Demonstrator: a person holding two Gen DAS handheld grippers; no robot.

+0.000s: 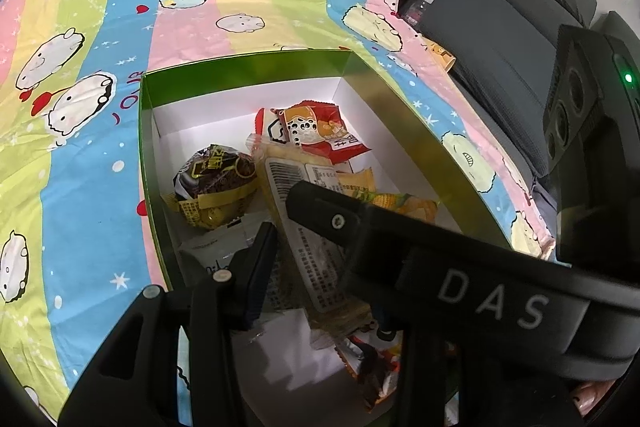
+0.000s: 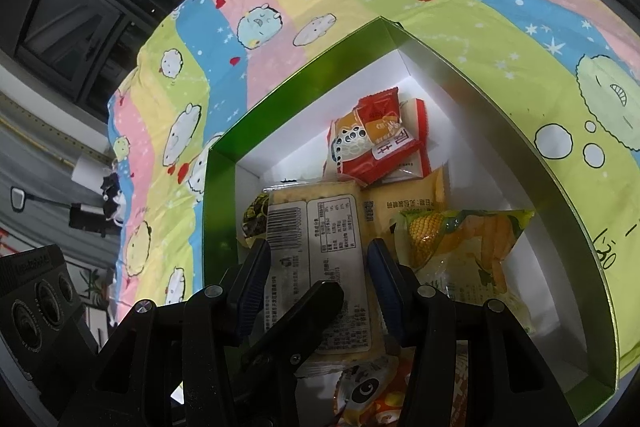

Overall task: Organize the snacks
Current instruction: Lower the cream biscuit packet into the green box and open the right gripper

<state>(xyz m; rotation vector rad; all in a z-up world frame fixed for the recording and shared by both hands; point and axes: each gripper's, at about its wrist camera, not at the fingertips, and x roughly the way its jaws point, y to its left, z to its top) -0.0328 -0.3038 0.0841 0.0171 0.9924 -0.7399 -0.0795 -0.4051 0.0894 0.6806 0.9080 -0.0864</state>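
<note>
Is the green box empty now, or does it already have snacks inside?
Not empty. The green box holds several snacks: a red packet, a corn packet and a long bar.

Box (image 1: 152,147) far-left corner free; snacks (image 1: 312,131) crowd rest.

In the left wrist view the right gripper (image 1: 460,267) crosses the box (image 1: 240,67), hiding the corn snack bag (image 1: 392,201); the near white packet (image 1: 216,251) is perhaps half covered; its print is unreadable.
</note>
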